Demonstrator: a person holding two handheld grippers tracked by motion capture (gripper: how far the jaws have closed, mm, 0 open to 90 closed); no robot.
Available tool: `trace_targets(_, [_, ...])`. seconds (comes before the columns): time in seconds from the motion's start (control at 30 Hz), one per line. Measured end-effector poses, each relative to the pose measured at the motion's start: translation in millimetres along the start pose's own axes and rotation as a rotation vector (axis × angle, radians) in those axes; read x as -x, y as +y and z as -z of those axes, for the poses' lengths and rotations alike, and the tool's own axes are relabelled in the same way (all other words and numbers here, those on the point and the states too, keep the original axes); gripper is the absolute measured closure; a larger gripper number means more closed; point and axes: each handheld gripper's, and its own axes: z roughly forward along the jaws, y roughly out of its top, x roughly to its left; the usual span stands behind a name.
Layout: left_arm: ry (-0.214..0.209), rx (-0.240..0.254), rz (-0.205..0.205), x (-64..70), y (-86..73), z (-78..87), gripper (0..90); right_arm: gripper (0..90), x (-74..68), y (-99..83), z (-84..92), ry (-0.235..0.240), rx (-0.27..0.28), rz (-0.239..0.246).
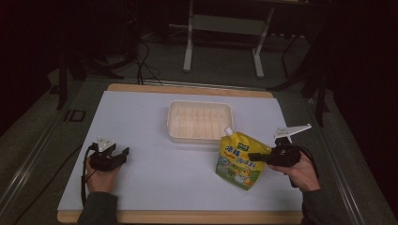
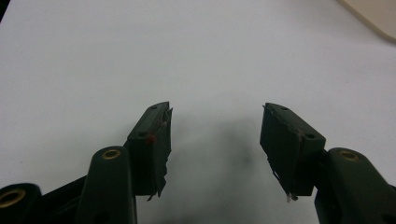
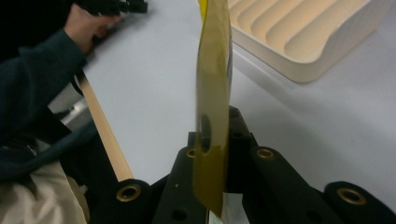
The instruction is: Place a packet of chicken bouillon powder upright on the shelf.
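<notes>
Right tongs (image 1: 256,155) are clenched on just the thin side seam of the yellow spouted pouch (image 1: 238,161) standing on the worktop (image 1: 141,122) near the ribbed tray (image 1: 199,121), left tongs (image 1: 123,153) released and idle, so that floppy pouch could sag, swing or slip free.

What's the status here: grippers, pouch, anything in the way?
Left gripper open, idle on the mat. Right gripper shut on the yellow pouch, held upright. White tray just behind; nothing in the way.

Dim room, dark surroundings, lit white table top (image 1: 155,173), soft shadows, slightly blurred gripper views
</notes>
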Motion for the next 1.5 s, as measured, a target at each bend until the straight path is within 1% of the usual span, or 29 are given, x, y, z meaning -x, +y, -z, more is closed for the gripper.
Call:
trace_targets(0.13, [0.001,0.0,0.0,0.2,0.0,0.0,42.6,90.0,-1.0,0.6,2.4,0.021,0.052,-0.018])
trace_targets(0.33, [0.001,0.004,0.002,-0.2,-0.1,0.3,42.6,90.0,-5.6,2.6,3.2,0.019,0.087,-0.026])
trace_targets(0.5, [0.001,0.004,0.003,-0.3,-0.1,0.3,42.6,90.0,-7.5,3.7,2.2,0.043,0.117,-0.043])
trace_targets(0.9, [0.002,0.005,0.002,-0.1,-0.2,0.4,42.6,90.0,-13.0,8.6,1.5,0.03,0.183,-0.053])
trace_targets(1.27, [0.004,0.006,0.003,-0.1,-0.2,0.5,42.4,90.0,-20.9,14.2,2.7,-0.005,0.232,-0.042])
trace_targets(1.5, [0.004,0.008,0.004,-0.2,-0.2,0.6,42.2,90.0,-24.7,19.7,1.5,-0.017,0.26,-0.037])
